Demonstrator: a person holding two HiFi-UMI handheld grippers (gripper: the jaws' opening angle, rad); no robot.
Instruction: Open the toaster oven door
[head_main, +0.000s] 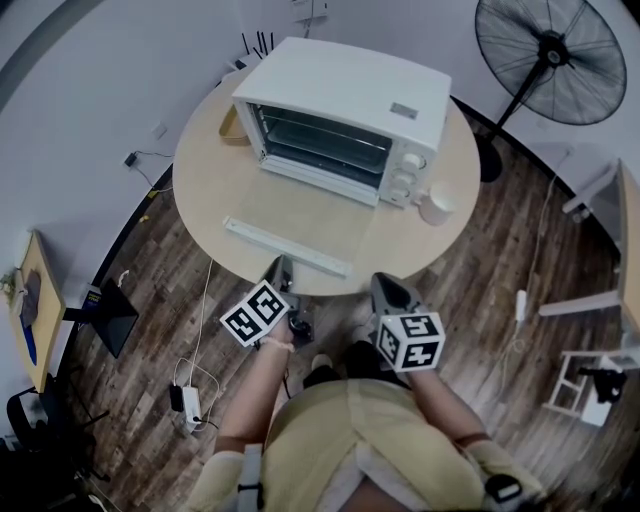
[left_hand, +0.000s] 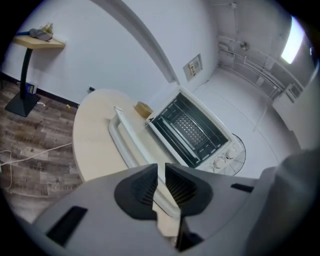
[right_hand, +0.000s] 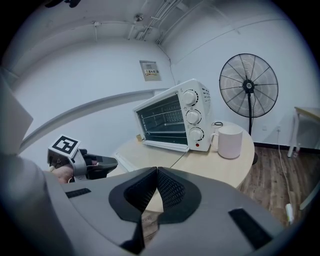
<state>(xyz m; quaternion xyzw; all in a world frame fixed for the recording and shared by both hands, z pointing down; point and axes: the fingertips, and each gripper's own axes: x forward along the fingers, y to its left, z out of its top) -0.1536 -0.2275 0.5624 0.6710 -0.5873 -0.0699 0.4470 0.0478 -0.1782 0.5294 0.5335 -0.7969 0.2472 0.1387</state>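
Observation:
The white toaster oven (head_main: 345, 95) stands at the back of the round table (head_main: 205, 190). Its glass door (head_main: 305, 215) hangs fully down toward me, with the white handle bar (head_main: 285, 248) near the table's front edge. The oven's racks show inside the cavity (left_hand: 192, 130). My left gripper (head_main: 282, 266) hovers just short of the handle bar (left_hand: 122, 132), its jaws a narrow slit apart with nothing between them. My right gripper (head_main: 386, 286) is at the table's front edge on the right, shut and empty. From the right gripper view the oven (right_hand: 172, 115) faces left, and the left gripper (right_hand: 107, 162) shows beside it.
A pale mug (head_main: 437, 203) stands right of the oven, by its knobs (head_main: 408, 172). A small tan object (head_main: 230, 125) lies left of the oven. A standing fan (head_main: 550, 55) is behind the table at the right. Cables and a power strip (head_main: 190, 405) lie on the wooden floor.

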